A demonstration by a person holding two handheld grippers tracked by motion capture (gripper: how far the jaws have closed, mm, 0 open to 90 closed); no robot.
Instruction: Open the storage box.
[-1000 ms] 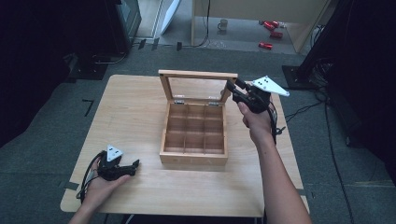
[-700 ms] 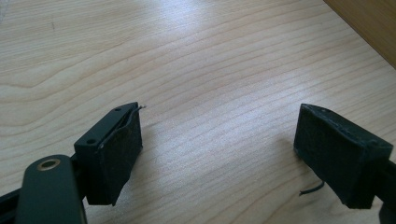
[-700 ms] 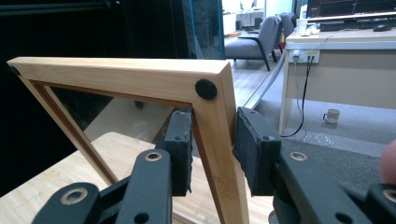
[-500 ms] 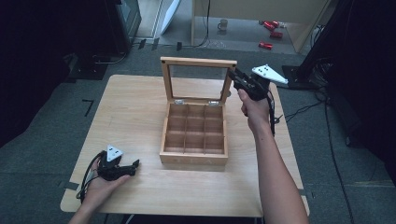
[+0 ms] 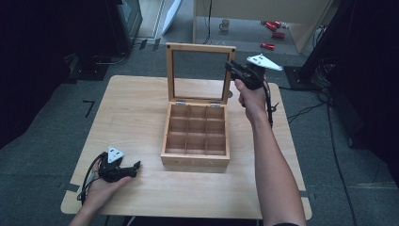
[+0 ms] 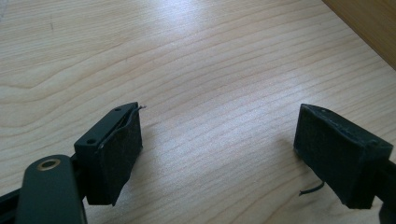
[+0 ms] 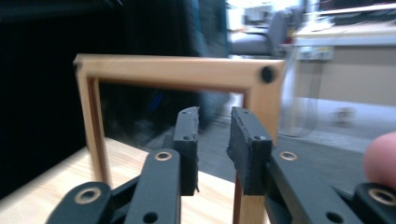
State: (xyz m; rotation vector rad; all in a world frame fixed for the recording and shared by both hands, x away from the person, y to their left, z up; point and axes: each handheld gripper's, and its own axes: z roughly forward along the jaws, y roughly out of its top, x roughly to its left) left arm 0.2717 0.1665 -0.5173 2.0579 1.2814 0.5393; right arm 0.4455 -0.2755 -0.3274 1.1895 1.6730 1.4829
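**Lid upright, right gripper at its edge**

In the high view the left hand point(image 5: 101, 186) lies at the near left corner of the table point(image 5: 136, 117), palm up under the left gripper point(image 5: 134, 165), which points right toward the box point(image 5: 195, 136) and sits well apart from it. The left gripper view adds what the high view cannot: the jaws stand wide apart over bare wood grain, nothing between them, and a corner of the box wall shows at the upper right.

The box sits mid-table, its nine compartments open to the camera above. Its lid point(image 5: 200, 73), a wooden frame around a clear pane, stands upright on the far hinges.

The right forearm reaches up from the bottom edge along the box's right side, the right hand point(image 5: 251, 96) raised beside the lid's right post. The right gripper point(image 5: 229, 66) points left at the top right corner of the lid. From above, gripper and frame overlap, and contact cannot be judged there. The right gripper view settles more: the jaws have just been closing and now stand a narrow gap apart, with open background between the pads. The lid's right post stands behind the right-hand pad, just beside the gap; whether it touches the pad I cannot tell.
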